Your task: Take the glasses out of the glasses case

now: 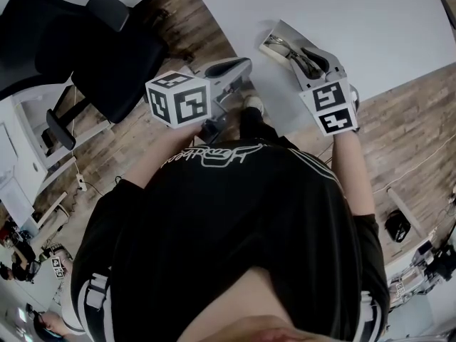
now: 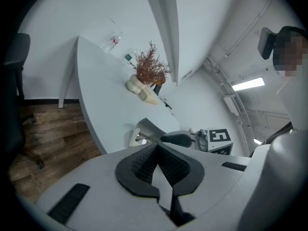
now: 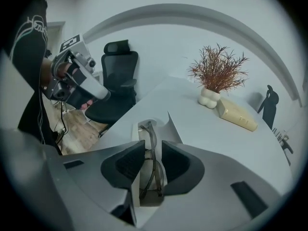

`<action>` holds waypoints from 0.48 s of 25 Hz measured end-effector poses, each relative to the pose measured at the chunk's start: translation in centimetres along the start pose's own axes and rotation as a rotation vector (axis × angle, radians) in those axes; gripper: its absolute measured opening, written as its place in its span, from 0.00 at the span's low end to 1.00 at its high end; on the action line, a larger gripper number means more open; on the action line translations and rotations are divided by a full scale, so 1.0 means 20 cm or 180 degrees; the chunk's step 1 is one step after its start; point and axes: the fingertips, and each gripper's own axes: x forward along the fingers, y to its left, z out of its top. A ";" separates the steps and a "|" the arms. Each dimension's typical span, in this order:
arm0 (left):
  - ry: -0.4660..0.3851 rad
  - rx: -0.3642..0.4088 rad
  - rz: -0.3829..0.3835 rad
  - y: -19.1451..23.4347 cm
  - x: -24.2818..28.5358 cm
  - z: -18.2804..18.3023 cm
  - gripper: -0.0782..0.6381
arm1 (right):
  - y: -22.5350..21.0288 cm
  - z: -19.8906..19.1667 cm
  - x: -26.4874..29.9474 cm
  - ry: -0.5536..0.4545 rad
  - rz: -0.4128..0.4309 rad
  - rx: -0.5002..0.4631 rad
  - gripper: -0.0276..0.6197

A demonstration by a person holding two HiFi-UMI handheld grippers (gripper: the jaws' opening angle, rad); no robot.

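Head view: two grippers, one case, one pair of glasses, one table [image 1: 356,16], one chair [image 1: 85,45].
Right gripper [image 3: 153,154]: jaws set narrow on the glasses [image 3: 150,146], one pad on each side of the folded frame.
Glasses: lying in the open case [image 3: 166,125], between the right jaws.
Case: on the table straight under the right jaws, with its lid flap beyond their tips.
Left gripper [image 1: 239,66]: jaws together with nothing between them. It is well left of the right gripper, apart from the case, at the table's edge.
Right arm: stretched forward, gripper tilted down onto the case.
Left arm: bent, gripper nearer the body, cube uppermost.
Chair: left of the left gripper, on the floor [image 1: 189,16].
Plant [image 3: 217,69]: one, far beyond the right jaws, with one pale block [image 3: 236,113] beside it.
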 end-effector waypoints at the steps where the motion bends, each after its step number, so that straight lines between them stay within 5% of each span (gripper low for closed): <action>1: -0.0005 -0.0010 0.0010 0.01 0.00 0.00 0.12 | 0.00 -0.01 0.01 0.0034 0.0010 -0.0002 0.20; 12: -0.0097 -0.0223 0.0059 0.08 -0.02 -0.01 0.12 | 0.01 -0.05 0.08 0.0254 0.0087 -0.0145 0.13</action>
